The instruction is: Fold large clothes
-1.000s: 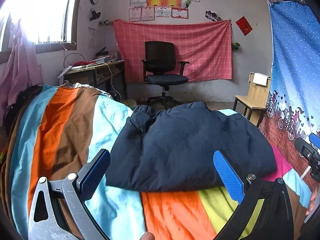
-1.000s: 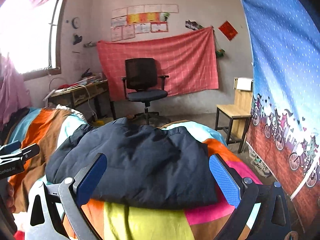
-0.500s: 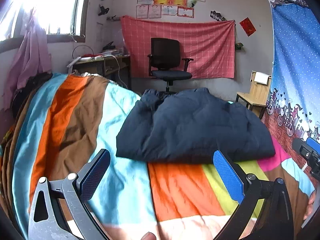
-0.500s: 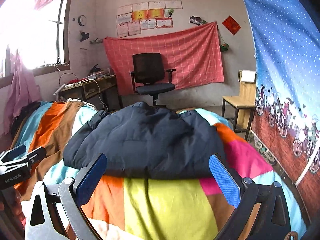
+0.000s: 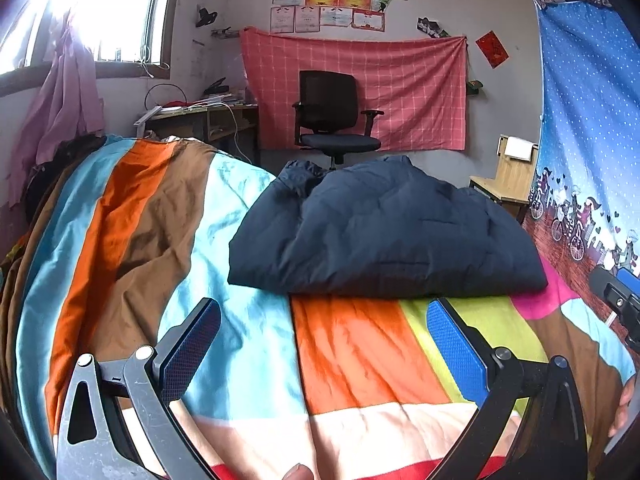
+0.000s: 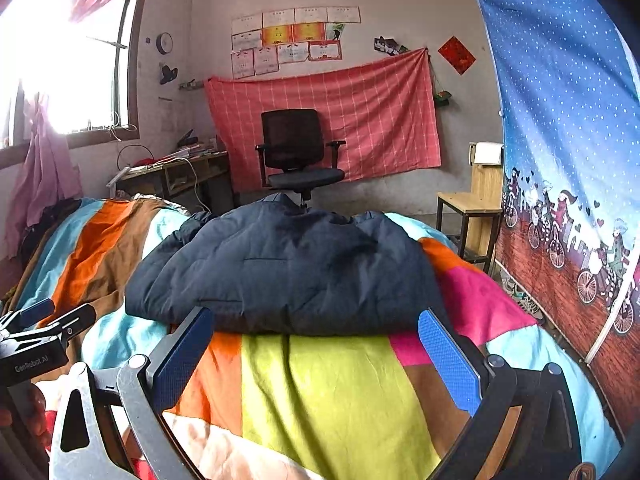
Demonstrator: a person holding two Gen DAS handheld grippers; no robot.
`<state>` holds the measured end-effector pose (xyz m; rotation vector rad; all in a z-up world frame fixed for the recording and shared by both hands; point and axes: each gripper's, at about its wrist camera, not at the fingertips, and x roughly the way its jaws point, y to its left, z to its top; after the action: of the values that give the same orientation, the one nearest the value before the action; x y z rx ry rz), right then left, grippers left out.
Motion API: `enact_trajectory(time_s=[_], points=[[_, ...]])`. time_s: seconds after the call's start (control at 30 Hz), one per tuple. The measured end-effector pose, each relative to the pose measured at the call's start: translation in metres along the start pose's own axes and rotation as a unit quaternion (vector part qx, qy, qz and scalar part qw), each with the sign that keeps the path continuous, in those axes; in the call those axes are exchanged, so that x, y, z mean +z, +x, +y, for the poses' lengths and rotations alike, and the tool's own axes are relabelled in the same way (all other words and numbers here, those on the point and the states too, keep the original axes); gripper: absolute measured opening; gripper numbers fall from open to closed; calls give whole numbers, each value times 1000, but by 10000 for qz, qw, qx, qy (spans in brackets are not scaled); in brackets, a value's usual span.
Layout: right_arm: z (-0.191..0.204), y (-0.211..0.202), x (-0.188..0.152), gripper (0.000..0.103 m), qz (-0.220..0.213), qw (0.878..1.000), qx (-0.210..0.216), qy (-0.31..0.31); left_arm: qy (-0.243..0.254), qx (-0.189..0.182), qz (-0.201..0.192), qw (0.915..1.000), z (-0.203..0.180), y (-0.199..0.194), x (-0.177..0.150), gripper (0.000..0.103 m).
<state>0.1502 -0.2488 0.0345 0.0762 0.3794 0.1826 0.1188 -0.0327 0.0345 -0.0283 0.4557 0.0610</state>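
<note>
A dark navy padded jacket (image 5: 380, 232) lies folded in a compact bundle on the striped bedspread (image 5: 152, 216); it also shows in the right wrist view (image 6: 288, 272). My left gripper (image 5: 324, 340) is open and empty, held above the bedspread a little short of the jacket's near edge. My right gripper (image 6: 316, 348) is open and empty, also just short of the jacket's near edge. Each gripper shows at the edge of the other's view: the right one (image 5: 620, 300) and the left one (image 6: 36, 328).
A black office chair (image 5: 332, 116) stands beyond the bed before a red checked cloth (image 5: 400, 88). A cluttered desk (image 5: 200, 116) is at the left under the window. A wooden chair (image 6: 472, 200) and a blue printed curtain (image 6: 568, 160) stand at the right.
Both grippers have drawn back from the jacket toward the near side of the bed. The jacket lies still and now looks farther away, with more bedspread showing in front of it.
</note>
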Motion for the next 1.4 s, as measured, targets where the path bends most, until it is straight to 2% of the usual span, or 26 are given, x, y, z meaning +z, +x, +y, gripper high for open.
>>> enact_trajectory(time_s=[0.37,1.4], points=[[1,3,-19,103,264,9996,71,16,109,-2,56,9999,-1,1,-15,101],[10,2,-25,103,339,9993,156,-51,35,44,29,10000,6,-3,-22,101]])
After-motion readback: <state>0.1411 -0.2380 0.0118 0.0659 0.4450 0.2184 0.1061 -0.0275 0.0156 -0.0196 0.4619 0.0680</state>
